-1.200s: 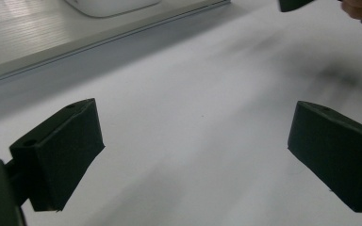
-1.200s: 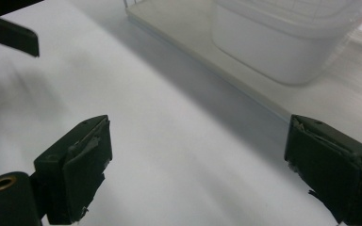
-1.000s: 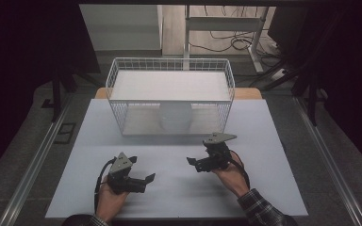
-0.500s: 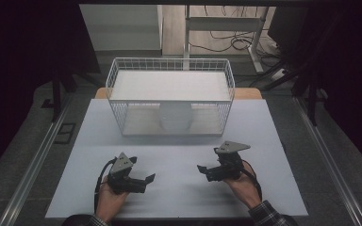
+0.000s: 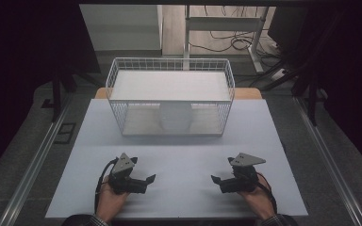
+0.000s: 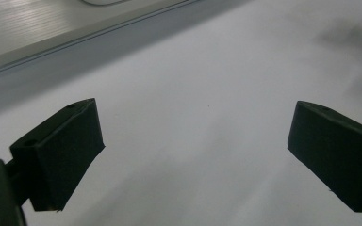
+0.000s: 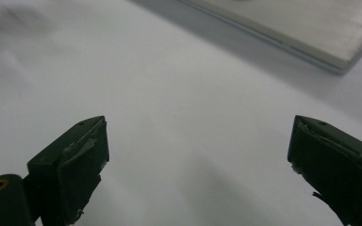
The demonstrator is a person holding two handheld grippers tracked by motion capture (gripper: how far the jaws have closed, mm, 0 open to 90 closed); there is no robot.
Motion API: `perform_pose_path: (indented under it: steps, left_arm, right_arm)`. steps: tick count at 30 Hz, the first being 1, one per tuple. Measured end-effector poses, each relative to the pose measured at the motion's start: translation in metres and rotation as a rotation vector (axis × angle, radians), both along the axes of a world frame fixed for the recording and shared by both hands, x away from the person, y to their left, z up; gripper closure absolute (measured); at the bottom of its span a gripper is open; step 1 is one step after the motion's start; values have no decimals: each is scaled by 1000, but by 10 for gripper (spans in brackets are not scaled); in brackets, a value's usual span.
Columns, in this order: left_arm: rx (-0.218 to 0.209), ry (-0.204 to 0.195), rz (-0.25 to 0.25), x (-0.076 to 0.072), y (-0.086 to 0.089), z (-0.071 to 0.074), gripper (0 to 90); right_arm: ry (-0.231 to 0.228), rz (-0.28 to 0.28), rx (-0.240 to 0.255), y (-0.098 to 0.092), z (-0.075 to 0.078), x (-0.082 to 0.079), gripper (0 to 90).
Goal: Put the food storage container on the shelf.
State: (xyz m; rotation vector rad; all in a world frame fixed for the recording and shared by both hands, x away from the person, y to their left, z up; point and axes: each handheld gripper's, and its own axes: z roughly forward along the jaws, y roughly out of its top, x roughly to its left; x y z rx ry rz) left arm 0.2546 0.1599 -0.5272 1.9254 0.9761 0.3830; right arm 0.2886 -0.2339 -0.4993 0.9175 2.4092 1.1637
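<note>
In the high view my left gripper [image 5: 148, 181] rests on the white tabletop [image 5: 184, 150] near the front left, held in a hand, its jaws pointing right. My right gripper [image 5: 217, 182] lies near the front right with its jaws pointing left, facing the other. Both are open with nothing between the jaws. In the left gripper view the left gripper [image 6: 193, 150] stands wide apart over bare white surface. The right gripper [image 7: 198, 160] does the same in the right gripper view. A white wire basket [image 5: 169, 100] stands at the back centre with a pale rounded object [image 5: 175, 117] inside.
The basket's pale base edge [image 6: 37, 33] crosses the top of the left gripper view, and the same base edge [image 7: 311, 33] cuts the top right corner of the right gripper view. Metal rails [image 5: 33, 165] run along both table sides. Cables [image 5: 231, 44] lie on the floor behind.
My right gripper has moved to the right and back toward the front edge of the table. The left gripper has stayed in place.
</note>
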Motion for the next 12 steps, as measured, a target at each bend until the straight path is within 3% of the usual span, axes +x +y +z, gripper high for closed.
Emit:
perform_pose_path:
  steps: [6,12]
  left_arm:
    - [4,4,-2,0,-1,-1,33]
    - [6,6,-3,1,-1,-1,33]
  right_arm:
    - [64,-3,1,-7,-10,-3,49]
    - [67,-6,1,-8,-10,-2,49]
